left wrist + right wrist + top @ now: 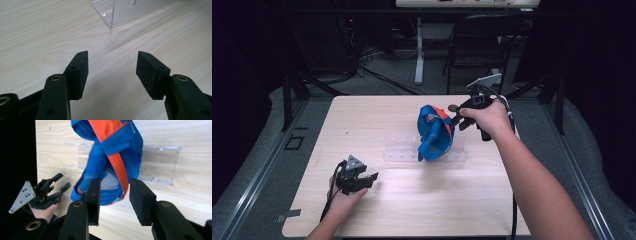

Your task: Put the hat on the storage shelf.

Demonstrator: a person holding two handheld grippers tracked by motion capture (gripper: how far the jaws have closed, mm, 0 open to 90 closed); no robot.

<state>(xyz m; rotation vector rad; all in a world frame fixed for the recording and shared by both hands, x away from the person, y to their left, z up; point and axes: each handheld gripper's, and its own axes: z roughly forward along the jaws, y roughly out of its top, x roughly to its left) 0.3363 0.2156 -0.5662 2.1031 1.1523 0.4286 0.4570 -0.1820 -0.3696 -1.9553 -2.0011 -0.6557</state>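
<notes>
My right claw (113, 195) stands parted just beside the blue-and-orange cap (435, 132) on the clear stand (398, 149), its pads off the fabric. My left claw (367, 180) rests wide and empty on the bench (412, 210), near the stand's corner.

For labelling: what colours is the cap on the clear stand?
Blue with orange stripes and a mesh lining: the cap shows best in the right gripper view.

Cap (435, 132) on stand (399, 150), mid-table (362, 115)

Pale wooden table (412, 210), clear acrylic stand (399, 149), blue cap (434, 134) on it.
</notes>
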